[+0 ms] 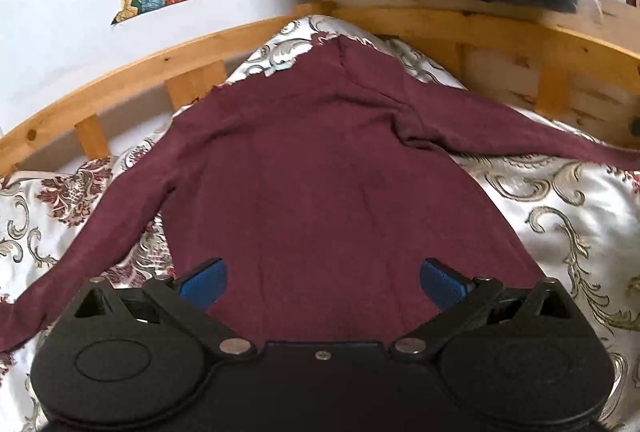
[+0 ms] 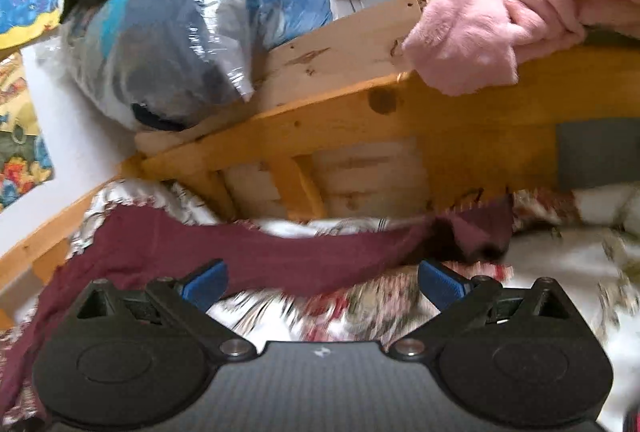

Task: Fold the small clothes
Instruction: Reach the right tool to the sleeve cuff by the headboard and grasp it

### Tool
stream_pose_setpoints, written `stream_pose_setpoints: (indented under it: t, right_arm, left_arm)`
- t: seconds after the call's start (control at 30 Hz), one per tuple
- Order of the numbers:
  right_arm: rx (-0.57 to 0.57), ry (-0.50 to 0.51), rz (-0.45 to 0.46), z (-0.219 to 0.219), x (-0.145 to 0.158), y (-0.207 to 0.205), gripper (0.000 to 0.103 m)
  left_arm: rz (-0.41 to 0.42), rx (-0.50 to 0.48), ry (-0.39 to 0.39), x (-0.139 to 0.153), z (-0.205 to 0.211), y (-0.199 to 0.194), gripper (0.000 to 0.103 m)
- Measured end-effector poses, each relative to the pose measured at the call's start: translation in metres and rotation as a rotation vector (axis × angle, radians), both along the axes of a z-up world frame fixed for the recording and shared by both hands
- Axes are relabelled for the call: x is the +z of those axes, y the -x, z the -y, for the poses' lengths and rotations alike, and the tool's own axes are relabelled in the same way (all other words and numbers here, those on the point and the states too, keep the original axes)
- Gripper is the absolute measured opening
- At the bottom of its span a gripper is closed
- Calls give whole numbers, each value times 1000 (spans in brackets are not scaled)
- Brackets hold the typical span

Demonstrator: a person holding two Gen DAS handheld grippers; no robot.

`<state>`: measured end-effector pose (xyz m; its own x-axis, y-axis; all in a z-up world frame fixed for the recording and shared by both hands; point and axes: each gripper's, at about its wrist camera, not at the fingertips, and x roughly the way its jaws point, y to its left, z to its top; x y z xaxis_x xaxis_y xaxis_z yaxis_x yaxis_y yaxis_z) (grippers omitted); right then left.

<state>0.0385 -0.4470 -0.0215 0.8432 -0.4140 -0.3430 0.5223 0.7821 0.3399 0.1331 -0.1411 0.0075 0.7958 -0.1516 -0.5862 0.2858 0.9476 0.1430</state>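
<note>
Maroon top (image 1: 320, 160) spread flat on the patterned bedspread (image 1: 560, 200), both tools gaping, empty.
Left tool (image 1: 323, 282) sees the whole garment; right tool (image 2: 322, 282) catches one sleeve (image 2: 280, 252) and pink fleece (image 2: 480, 24) overhead.

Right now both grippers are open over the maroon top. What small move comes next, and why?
Probably lower the right gripper onto the sleeve stretched across in front of it and pinch it, ready to fold inward. The top lies flat on the bedspread with both sleeves spread wide, and the left gripper hovers open over its body, holding nothing.
</note>
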Motion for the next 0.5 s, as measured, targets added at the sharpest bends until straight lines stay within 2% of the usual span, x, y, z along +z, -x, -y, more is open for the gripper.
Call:
stream_pose_setpoints:
  t: [0.13, 0.3, 0.5]
  right_arm:
    - [-64, -102, -18, 14, -18, -6, 103]
    - [-92, -13, -72, 2, -23, -16, 103]
    - [-119, -26, -54, 0, -26, -15, 103]
  left_arm:
    - [-14, -41, 6, -7, 5, 10, 102]
    - [11, -49, -23, -10, 6, 19, 102]
    - [-18, 0, 1, -8, 0, 17, 102]
